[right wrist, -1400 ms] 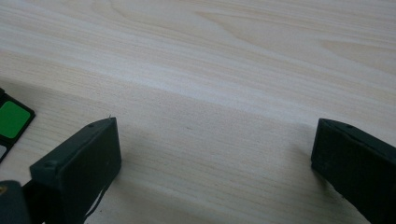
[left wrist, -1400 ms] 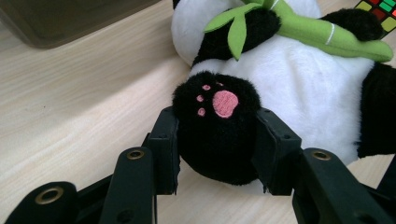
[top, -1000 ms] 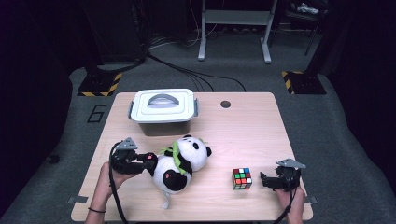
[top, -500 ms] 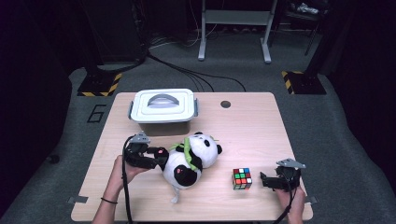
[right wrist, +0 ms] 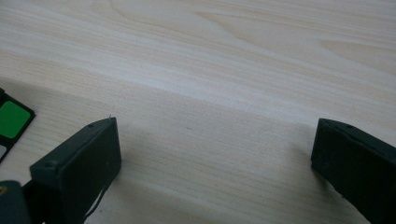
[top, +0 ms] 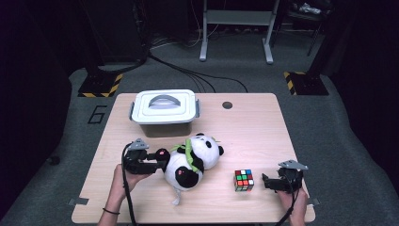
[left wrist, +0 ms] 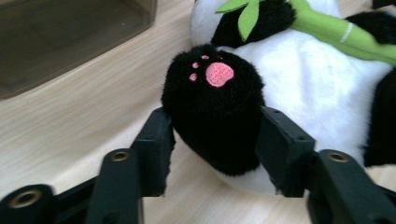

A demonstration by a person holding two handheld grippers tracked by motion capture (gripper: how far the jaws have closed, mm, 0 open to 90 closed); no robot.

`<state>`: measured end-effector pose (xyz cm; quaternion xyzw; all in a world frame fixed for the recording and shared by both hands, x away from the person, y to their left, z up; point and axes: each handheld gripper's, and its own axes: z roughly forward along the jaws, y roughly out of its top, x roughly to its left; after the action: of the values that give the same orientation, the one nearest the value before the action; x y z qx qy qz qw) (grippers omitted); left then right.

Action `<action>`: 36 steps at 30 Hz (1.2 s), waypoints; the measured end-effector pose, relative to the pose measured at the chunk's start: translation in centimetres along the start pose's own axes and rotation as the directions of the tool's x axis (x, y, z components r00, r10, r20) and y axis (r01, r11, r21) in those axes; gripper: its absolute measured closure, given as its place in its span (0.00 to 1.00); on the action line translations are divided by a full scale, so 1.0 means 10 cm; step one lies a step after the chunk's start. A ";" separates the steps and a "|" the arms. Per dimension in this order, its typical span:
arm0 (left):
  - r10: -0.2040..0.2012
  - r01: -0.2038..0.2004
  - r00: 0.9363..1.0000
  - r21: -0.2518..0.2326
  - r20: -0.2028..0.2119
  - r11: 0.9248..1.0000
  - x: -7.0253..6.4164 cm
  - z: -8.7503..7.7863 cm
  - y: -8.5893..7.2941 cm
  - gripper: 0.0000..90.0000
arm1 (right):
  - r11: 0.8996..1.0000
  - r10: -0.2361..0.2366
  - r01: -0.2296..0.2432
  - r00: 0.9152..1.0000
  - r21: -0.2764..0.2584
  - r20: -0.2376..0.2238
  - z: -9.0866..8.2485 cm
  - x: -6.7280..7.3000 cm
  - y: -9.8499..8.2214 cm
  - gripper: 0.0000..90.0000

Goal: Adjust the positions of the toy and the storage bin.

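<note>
Black jaws of the right gripper (top: 269, 182) sit wide apart w/ nothing between them, resting on the near right of the wooden table (top: 254, 127). In the right gripper view it's bare wood between the pads, w/ a green sticker of the rubik's cube (right wrist: 8, 122) peeking in at the left edge. Cube (top: 243, 180) sits just beside that gripper, not touching afaict.

Left gripper (top: 159, 164) is lying level on the near left, pointing to the right at the plush panda (top: 193, 162). Its jaws have just been closing and they're now clamped on the panda's black foot (left wrist: 215, 109), pink paw print facing the camera, both pads pressing into the fur.

Panda lies on its back around the middle of the table, long axis running diagonal: feet toward the near left, head toward the far right. Green bamboo stalk (left wrist: 346, 33) goes across its chest.

Further back, grey storage box (top: 163, 112) stands upright behind the panda, apart from it, white lid (top: 163, 102) w/ handle shut on top, so can't tell what's inside
</note>
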<state>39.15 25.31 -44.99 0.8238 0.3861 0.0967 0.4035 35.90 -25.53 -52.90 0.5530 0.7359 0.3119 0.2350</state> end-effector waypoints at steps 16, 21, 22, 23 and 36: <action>-0.002 0.002 1.000 0.002 -0.018 1.000 -0.12 0.36 0.31 0.61 | 1.000 0.000 0.000 1.000 -0.001 0.000 0.00 0.00 0.00 0.01; -0.003 0.004 1.000 0.007 -0.019 1.000 -0.12 0.40 0.36 0.53 | 1.000 0.001 -0.001 1.000 -0.001 0.000 0.00 0.00 0.00 0.01; -0.010 0.010 1.000 0.003 -0.021 1.000 -0.12 0.39 0.35 0.48 | 1.000 0.001 -0.001 1.000 -0.001 0.000 0.00 0.00 0.00 0.01; -0.017 0.017 1.000 0.003 -0.019 1.000 -0.10 0.37 0.34 0.42 | 1.000 0.001 -0.001 1.000 -0.001 0.000 0.00 0.00 0.00 0.01; -0.064 0.064 0.998 -0.020 -0.010 0.998 -0.17 0.05 0.00 0.09 | 1.000 0.002 -0.002 1.000 -0.001 0.001 0.00 0.00 0.00 0.01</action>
<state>38.21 23.78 -45.04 0.8064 0.4136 0.0920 0.4126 35.88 -25.51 -52.90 0.5536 0.7352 0.3124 0.2355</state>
